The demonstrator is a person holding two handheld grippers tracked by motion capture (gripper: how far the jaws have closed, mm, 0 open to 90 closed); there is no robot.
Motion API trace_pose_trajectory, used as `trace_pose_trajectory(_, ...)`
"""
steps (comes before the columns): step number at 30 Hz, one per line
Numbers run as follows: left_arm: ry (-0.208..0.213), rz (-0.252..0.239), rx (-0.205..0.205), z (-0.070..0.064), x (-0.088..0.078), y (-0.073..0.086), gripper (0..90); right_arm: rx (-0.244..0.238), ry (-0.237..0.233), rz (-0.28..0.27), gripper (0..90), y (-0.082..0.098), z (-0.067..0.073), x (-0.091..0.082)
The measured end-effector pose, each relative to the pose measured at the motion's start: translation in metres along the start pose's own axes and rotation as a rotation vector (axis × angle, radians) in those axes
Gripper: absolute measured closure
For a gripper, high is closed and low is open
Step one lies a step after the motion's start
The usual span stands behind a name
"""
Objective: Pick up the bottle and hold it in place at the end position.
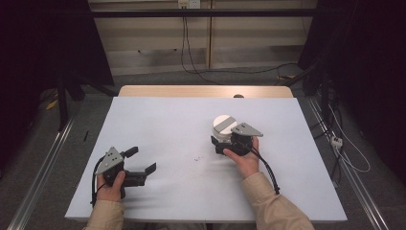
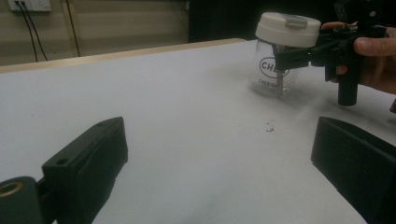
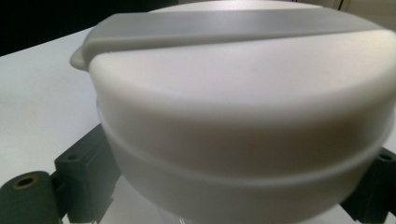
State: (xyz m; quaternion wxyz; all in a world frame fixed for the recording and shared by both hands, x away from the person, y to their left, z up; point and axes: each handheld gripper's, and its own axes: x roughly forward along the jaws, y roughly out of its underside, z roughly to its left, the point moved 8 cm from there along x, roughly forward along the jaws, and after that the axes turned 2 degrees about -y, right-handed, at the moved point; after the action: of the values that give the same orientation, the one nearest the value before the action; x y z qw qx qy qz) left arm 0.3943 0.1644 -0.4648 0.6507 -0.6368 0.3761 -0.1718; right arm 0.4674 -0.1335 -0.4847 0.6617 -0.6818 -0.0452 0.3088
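Desk [image 1: 182,129] fills centre of the high view, pale grey-white sheet on top, bare wood strip along the far edge. Dark floor and metal rails at left and right of frame, cables [image 1: 191,52] hanging down the back wall at upper centre.

Right arm enters at lower right, tan sleeve [image 1: 275,203]. Right hand [image 1: 246,158] holds the right gripper [image 1: 225,142] just right of frame centre, grey plate on top. Its fingers sit either side of a jar [image 1: 223,125], under the lid. In the left gripper view the jar [image 2: 279,51] is at upper right, standing upright on the desk: clear body with dark printed lettering, white lid with a grey band across the top. The black fingers [image 2: 294,56] reach across the body just below the lid. Right gripper view: lid very close, one finger [image 3: 84,172] at lower left, the other at lower right edge, both against the jar. So closed on the jar, moderately wide.

Left hand [image 1: 111,184] at lower left of the high view holds the left gripper [image 1: 142,159], pointing right, well apart from the jar. Fingers spread wide, nothing between them; left gripper view shows bare desk between the two black fingers [image 2: 88,158].

Small dark mark [image 1: 197,157] on the sheet, between the two grippers, near the jar.
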Motion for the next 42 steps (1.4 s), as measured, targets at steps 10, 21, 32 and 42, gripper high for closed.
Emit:
trace_pose_trajectory(10, -0.002, -0.001, -0.003, 0.000, 0.000, 0.000, 3.6, -0.013, 0.010, 0.011, 13.2, 0.000, -0.002, 0.005)
trace_pose_trajectory(21, -0.002, -0.001, -0.001, 0.001, 0.001, 0.000, 3.6, -0.036, 0.014, 0.007, 17.4, 0.000, -0.003, 0.005)
trace_pose_trajectory(32, 0.000, -0.003, 0.000, 0.000, 0.001, 0.000, 3.6, -0.053, 0.011, -0.004, 18.3, -0.002, -0.002, 0.005)
trace_pose_trajectory(42, 0.006, -0.002, 0.004, -0.001, 0.002, 0.000, 3.6, -0.044, -0.005, -0.026, 18.3, -0.010, 0.002, 0.002)
